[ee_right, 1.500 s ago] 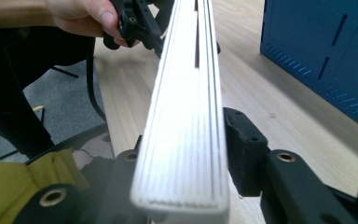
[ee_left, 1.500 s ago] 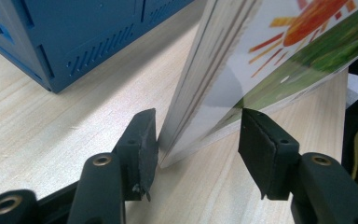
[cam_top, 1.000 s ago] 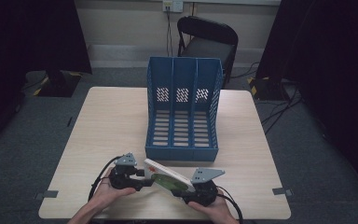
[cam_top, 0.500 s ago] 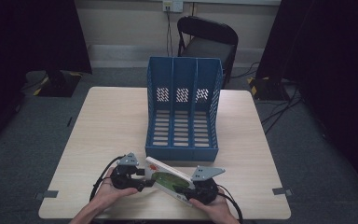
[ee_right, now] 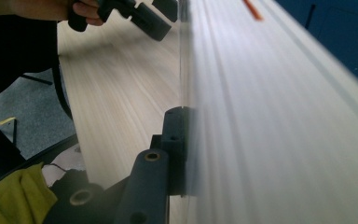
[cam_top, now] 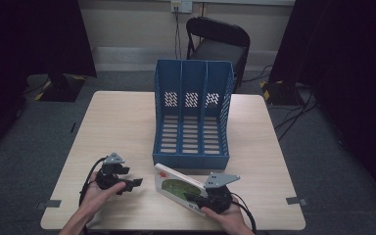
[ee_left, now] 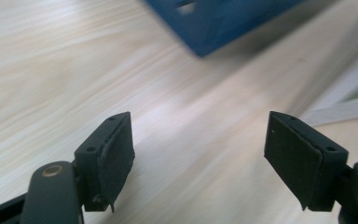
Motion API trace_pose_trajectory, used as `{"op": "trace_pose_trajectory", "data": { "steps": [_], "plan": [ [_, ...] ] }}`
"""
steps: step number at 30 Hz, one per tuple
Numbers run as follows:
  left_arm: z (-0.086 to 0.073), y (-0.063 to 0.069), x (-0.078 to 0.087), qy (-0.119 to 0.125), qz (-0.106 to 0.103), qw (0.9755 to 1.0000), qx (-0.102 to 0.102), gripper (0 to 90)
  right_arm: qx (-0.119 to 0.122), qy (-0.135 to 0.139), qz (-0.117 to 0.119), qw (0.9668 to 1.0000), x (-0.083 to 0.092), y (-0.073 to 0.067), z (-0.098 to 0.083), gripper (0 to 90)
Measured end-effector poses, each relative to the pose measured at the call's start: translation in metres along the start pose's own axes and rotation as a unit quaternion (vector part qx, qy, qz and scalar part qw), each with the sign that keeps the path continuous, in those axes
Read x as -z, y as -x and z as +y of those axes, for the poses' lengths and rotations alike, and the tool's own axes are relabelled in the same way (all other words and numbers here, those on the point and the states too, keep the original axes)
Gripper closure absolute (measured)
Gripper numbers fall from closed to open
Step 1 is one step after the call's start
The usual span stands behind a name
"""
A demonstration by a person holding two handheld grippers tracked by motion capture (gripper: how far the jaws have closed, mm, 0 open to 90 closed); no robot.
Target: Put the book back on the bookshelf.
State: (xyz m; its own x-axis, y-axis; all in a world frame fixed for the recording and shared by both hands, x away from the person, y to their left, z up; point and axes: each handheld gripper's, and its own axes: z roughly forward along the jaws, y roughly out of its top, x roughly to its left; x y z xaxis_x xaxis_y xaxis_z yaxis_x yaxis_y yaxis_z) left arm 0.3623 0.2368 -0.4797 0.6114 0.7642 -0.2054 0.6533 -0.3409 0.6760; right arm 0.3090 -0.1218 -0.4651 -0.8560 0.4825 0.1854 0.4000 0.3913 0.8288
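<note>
A thin, flat white book [cam_top: 178,188] with a green picture and a red mark on its cover is being held tilted on edge at the near side of the table [cam_top: 122,122], just in front of the blue file rack [cam_top: 192,117]. It is being clamped at its near lower corner by the right gripper [cam_top: 203,198], whose jaws are closed tight on it; in the right gripper view the book's page edges [ee_right: 279,116] are being seen as a blurred pale slab, with one black jaw pressed flat against its side and the other jaw hidden behind it.

The left gripper [cam_top: 129,183] is being held apart from the book, over bare wood to its left, with nothing between its pads [ee_left: 116,154]; its jaws have just been opening and are standing wide. The pads are being shown as flat, matt black, squared rubber.

The table is pale wood-grain laminate with rounded corners. The rack is rigid plastic, three-slotted, with perforated back walls. Wide open tabletop is being left on the left side. The rack's corner [ee_left: 214,23] is being cut off and blurred in the left gripper view.
</note>
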Motion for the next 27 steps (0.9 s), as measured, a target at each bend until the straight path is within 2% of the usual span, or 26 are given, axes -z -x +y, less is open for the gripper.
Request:
{"op": "trace_pose_trajectory", "data": {
  "steps": [1, 4, 5, 8, 12, 15, 19, 27],
  "plan": [
    [-0.002, -0.005, 0.000, -0.011, 0.020, 0.9997, 0.009, 23.3, 0.001, 0.000, 0.001, 1.0000, 0.000, 0.000, 0.000, 76.4],
    [-0.005, -0.015, -0.001, -0.027, 0.052, 0.9977, 0.034, 23.3, 0.001, 0.000, 0.002, 1.0000, 0.002, -0.001, 0.001, 76.4],
    [-0.007, -0.017, -0.002, -0.018, 0.067, 0.9969, 0.037, 23.1, 0.001, 0.001, 0.002, 1.0000, 0.003, -0.001, 0.002, 76.4],
    [-0.008, -0.020, -0.002, -0.015, 0.094, 0.9949, 0.032, 20.3, 0.001, 0.003, 0.002, 1.0000, 0.005, -0.002, 0.003, 76.4],
    [-0.011, -0.020, -0.006, -0.015, 0.137, 0.9904, 0.004, 17.4, -0.002, 0.009, 0.004, 1.0000, 0.009, -0.003, 0.006, 76.4],
    [-0.015, -0.022, -0.009, 0.005, 0.135, 0.9908, -0.001, 11.8, -0.003, 0.015, 0.005, 0.9999, 0.013, -0.003, 0.008, 76.4],
    [-0.021, -0.024, -0.012, 0.035, 0.138, 0.9898, 0.000, 3.7, 0.000, 0.030, 0.008, 0.9995, 0.023, -0.006, 0.013, 76.4],
    [-0.021, -0.025, -0.012, 0.032, 0.137, 0.9901, -0.002, 2.6, 0.004, 0.051, 0.011, 0.9986, 0.039, -0.012, 0.022, 76.4]
  ]
}}
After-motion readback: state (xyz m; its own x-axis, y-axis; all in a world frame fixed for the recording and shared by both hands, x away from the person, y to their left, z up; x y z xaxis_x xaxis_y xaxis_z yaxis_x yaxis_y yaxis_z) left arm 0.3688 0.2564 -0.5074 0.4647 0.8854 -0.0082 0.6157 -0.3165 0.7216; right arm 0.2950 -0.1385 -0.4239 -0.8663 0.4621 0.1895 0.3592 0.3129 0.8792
